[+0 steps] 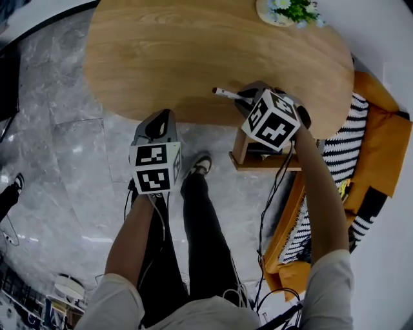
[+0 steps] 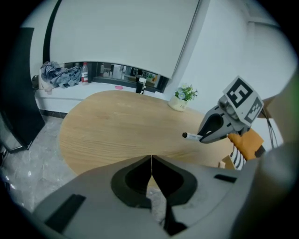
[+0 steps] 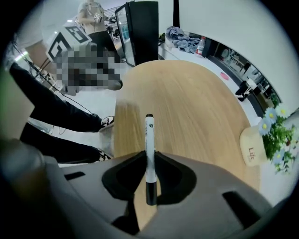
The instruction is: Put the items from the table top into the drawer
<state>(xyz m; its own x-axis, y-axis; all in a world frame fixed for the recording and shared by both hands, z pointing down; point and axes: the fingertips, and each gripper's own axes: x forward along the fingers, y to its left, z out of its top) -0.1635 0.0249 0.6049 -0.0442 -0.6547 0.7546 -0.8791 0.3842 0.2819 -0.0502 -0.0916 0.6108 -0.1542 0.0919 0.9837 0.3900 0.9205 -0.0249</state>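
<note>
Your right gripper (image 3: 149,161) has its fingers clamped on the marker pen (image 3: 149,149), gripping the white barrel close to its dark rear end, so most of the pen sticks out past the fingertips. From the head view, the pen hangs over the near edge of the tabletop (image 1: 193,51), toward its right end, and its tip points left along that edge. It is lifted clear of the wood, not resting on it.

Your left gripper (image 2: 151,168) has its fingers pressed together with nothing between them. It sits just off the near edge of the tabletop, above the grey floor (image 1: 64,129), angled down toward the wood and well apart from the pen.

A small pot of flowers (image 1: 287,11) stands at the far right edge of the tabletop. A wooden piece (image 1: 240,153) shows below your right gripper, under the near edge; whether it is the drawer I cannot tell
</note>
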